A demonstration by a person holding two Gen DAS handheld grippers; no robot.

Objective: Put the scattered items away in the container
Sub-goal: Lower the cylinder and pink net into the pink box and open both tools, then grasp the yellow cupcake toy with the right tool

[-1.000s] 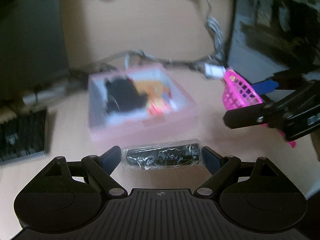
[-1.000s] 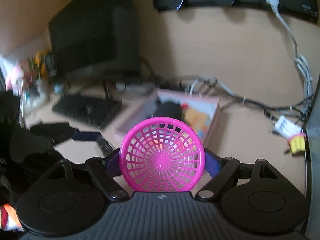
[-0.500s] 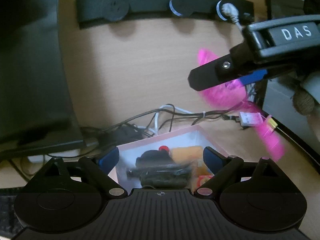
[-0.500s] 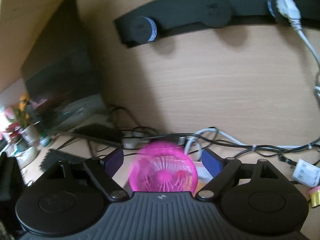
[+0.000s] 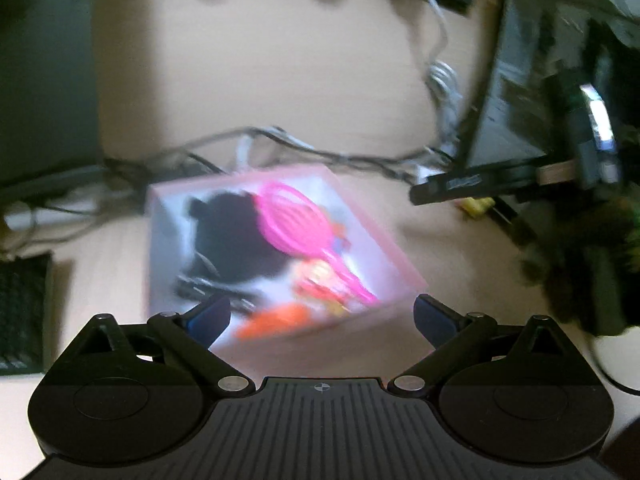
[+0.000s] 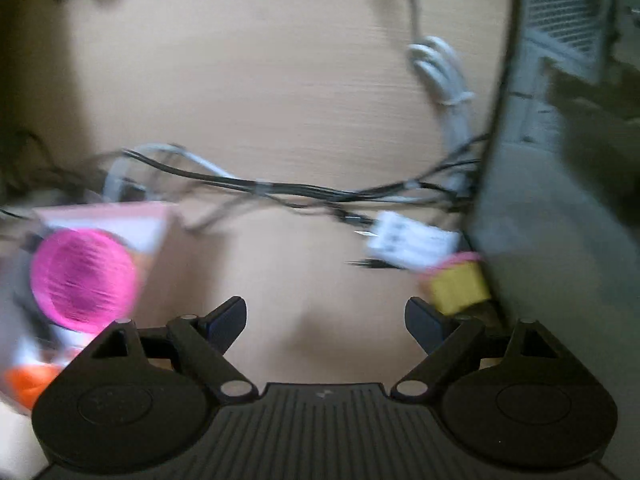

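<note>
- The left tool is hovering with its jaws spread wide and nothing between them; they have just been opening further.
- Straight ahead of the left tool, the pink container is sitting on the tabletop, tilted in the blurred view.
- Inside the container, a pink strainer is lying on top of a black item, with its handle pointing toward the tool's right finger.
- An orange item and a small red-and-yellow one are lying in the container's near corner, just ahead of the tool.
- The right tool is standing released, holding nothing, with bare tabletop between its fingers.
- To the left of the right tool, the strainer is resting in the container, clear of the fingers.
- Ahead and to the right of the right tool, a yellow-and-pink object is lying on the tabletop beside a white tag and a bundle of cables.
- A keyboard is sitting far to the left of the left tool.
</note>
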